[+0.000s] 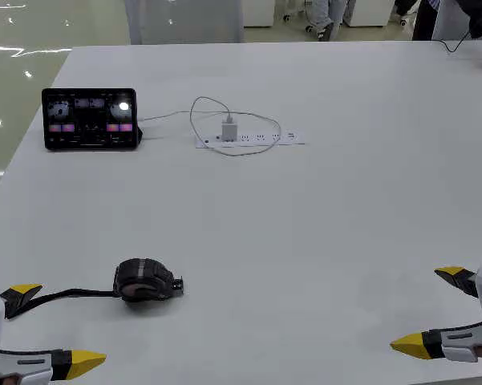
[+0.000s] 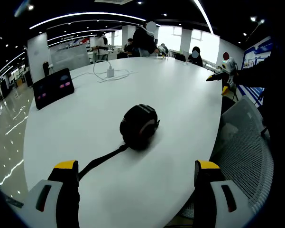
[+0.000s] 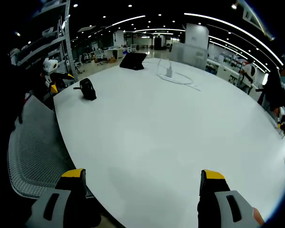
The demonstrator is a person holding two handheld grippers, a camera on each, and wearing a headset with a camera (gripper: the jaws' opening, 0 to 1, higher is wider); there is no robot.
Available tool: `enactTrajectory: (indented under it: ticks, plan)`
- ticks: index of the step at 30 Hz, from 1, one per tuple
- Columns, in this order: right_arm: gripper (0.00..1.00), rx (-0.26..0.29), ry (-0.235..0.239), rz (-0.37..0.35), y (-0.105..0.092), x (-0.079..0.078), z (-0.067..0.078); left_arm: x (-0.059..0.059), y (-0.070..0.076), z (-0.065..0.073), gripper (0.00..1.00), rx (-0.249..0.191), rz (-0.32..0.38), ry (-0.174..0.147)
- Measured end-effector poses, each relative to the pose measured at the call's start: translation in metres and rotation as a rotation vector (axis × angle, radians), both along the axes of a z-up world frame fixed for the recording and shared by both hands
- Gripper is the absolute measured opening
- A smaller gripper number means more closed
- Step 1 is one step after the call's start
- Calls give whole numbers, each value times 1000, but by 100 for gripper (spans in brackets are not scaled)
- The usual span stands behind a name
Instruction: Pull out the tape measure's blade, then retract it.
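Observation:
A black tape measure lies on the white table, its black wrist strap trailing left toward my left gripper. That gripper is open at the near left edge, its yellow-tipped jaws apart and empty. In the left gripper view the tape measure sits just ahead of the spread jaws, the strap running back between them. My right gripper stands open at the near right edge, holding nothing. The right gripper view has the tape measure far off to the left. No blade is drawn out.
A dark tablet stands at the back left. Beside it a white power strip holds a charger with a looped white cable. A grey mesh chair sits below the near table edge. People stand beyond the far side.

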State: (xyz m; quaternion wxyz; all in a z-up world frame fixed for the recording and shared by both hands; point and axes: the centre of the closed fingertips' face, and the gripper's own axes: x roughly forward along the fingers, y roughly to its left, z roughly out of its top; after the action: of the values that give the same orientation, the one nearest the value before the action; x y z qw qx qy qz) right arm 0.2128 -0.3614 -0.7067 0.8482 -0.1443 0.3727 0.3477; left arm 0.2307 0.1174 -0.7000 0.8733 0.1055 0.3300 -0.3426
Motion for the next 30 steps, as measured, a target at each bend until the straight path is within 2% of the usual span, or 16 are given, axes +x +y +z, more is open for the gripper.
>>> enactTrajectory:
  ticks: [4, 15, 18, 21, 25, 28, 30]
  plan:
    - [99, 4, 3, 2, 1, 1, 0, 0, -1, 1, 99, -11, 4, 0]
    - [99, 14, -16, 21, 9, 6, 6, -2, 1, -1, 99, 15, -21, 0]
    - [99, 7, -28, 35, 11, 9, 6, -2, 2, -2, 99, 12, -23, 4]
    - [99, 4, -77, 70, 15, 14, 10, -2, 2, -2, 99, 14, -30, 5]
    - [99, -31, -94, 96, 17, 16, 11, -4, 0, -3, 99, 13, -48, 14]
    - [99, -8, -71, 98, 20, 15, 12, -4, -1, -3, 99, 19, -62, 17]
    - [99, -2, -82, 109, 22, 17, 13, -3, -1, -2, 99, 21, -68, 18]
